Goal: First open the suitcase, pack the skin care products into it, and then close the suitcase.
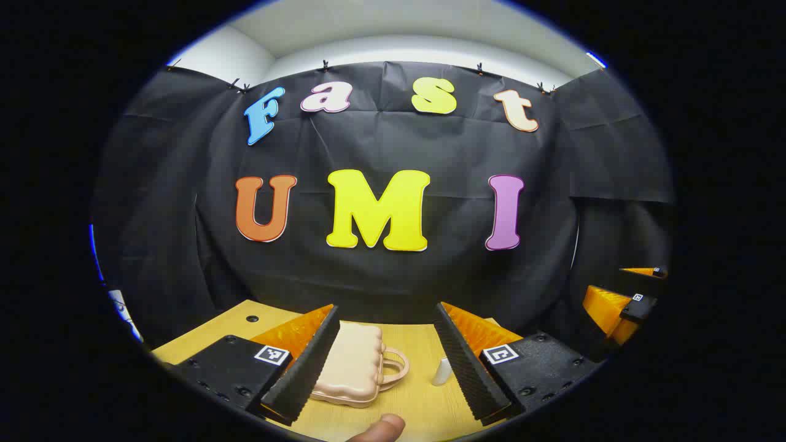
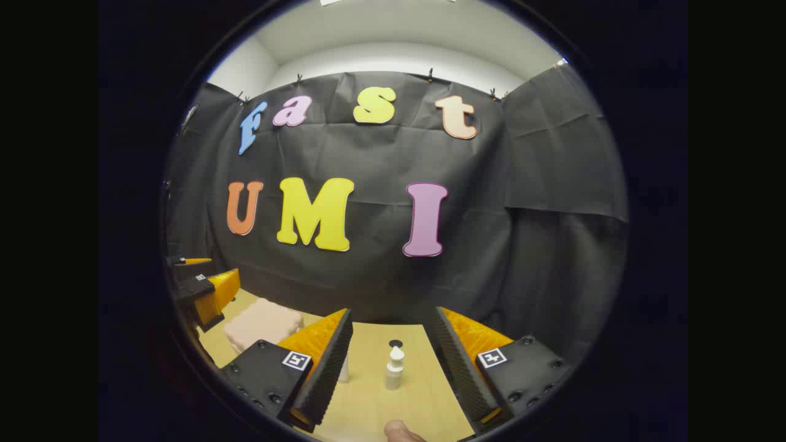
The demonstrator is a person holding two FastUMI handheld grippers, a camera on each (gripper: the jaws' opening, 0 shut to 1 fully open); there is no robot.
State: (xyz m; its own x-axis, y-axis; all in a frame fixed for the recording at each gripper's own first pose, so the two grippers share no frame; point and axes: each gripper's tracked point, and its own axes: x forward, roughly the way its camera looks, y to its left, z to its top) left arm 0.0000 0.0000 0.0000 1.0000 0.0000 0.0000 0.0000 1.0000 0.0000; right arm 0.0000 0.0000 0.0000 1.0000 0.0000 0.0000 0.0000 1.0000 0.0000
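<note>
A light wooden table (image 1: 424, 399) fills the lower middle, with a small dark hole (image 1: 252, 318), perhaps a cable port, at lower left.

Pale pink ribbed suitcase (image 1: 347, 365), white bottle (image 2: 393, 368), light wood-grain table (image 2: 374, 405).

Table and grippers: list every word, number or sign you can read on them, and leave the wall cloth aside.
On the suitcase: no writing to be seen.
On the bottle: too small to tell any print.
On the left gripper: square black-and-white code tags, one on each of the jaws; patterns, not words.
On the right gripper: the same kind of tags, no words.
</note>
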